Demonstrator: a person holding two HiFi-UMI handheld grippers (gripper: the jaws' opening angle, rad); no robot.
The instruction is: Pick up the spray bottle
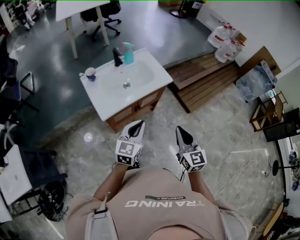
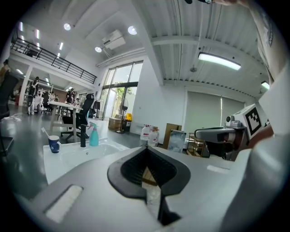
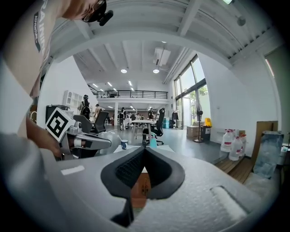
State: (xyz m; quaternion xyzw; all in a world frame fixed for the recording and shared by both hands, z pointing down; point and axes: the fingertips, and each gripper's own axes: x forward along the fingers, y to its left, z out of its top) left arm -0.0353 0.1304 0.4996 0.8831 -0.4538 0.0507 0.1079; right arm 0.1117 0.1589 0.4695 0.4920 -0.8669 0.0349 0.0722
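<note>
A teal spray bottle (image 1: pixel 127 53) with a pink trigger stands at the back edge of a white sink top (image 1: pixel 140 86), next to a black tap (image 1: pixel 117 57). It also shows in the left gripper view as a spray bottle (image 2: pixel 94 136) far ahead on the left, and small as a spray bottle (image 3: pixel 153 141) in the right gripper view. Both grippers are held out in front of the person, well short of the sink. The left gripper (image 1: pixel 139 123) is shut and empty, its tips (image 2: pixel 147 147) meeting. The right gripper (image 1: pixel 180 129) is likewise shut with nothing in it, its tips (image 3: pixel 145 148) together.
A blue cup (image 1: pixel 90 73) sits on the sink top's left corner, above a wooden cabinet (image 1: pixel 136 108). Wooden pallets (image 1: pixel 206 79) and water jugs (image 1: pixel 225 42) lie to the right. A white desk (image 1: pixel 75 9) with an office chair (image 1: pixel 105 14) stands behind; a black chair (image 1: pixel 42 178) at left.
</note>
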